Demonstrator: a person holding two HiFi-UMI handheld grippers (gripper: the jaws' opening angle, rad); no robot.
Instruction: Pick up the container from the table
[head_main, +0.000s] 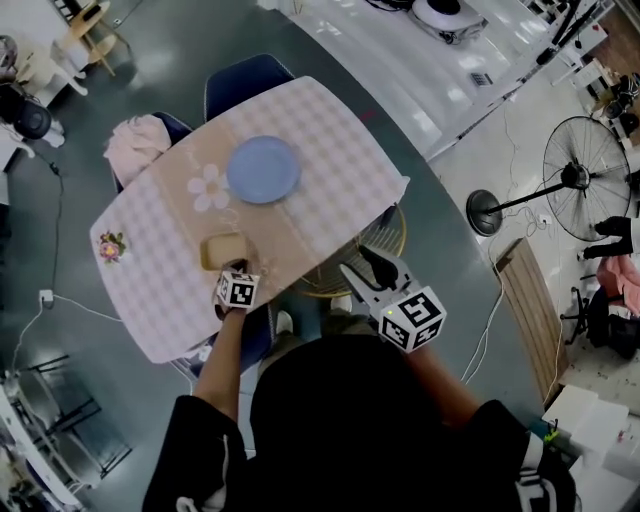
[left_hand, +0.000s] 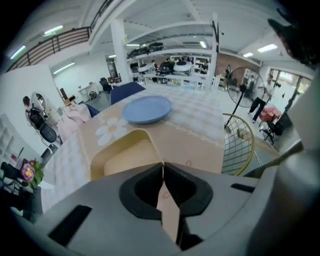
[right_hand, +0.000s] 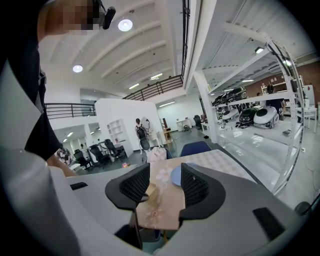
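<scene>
The pale yellow square container (head_main: 222, 250) sits on the checked table (head_main: 335, 150) near its front edge, on a beige runner. My left gripper (head_main: 234, 267) points steeply down at the container's near side. In the left gripper view the jaws (left_hand: 163, 164) stand closed together, with the container's (left_hand: 125, 155) thin near rim caught between the tips. My right gripper (head_main: 362, 265) hovers off the table's front right corner, open and with nothing between its jaws. The right gripper view (right_hand: 165, 180) looks level across the table, and the container (right_hand: 150, 190) shows small past the left jaw.
A blue plate (head_main: 263, 169) lies mid-table beyond the container, beside a printed daisy (head_main: 208, 187). A small flower bunch (head_main: 111, 246) sits at the left end. A gold wire basket (head_main: 392, 232) stands under the right corner. Chairs, one with pink cloth (head_main: 137, 143), line the far side.
</scene>
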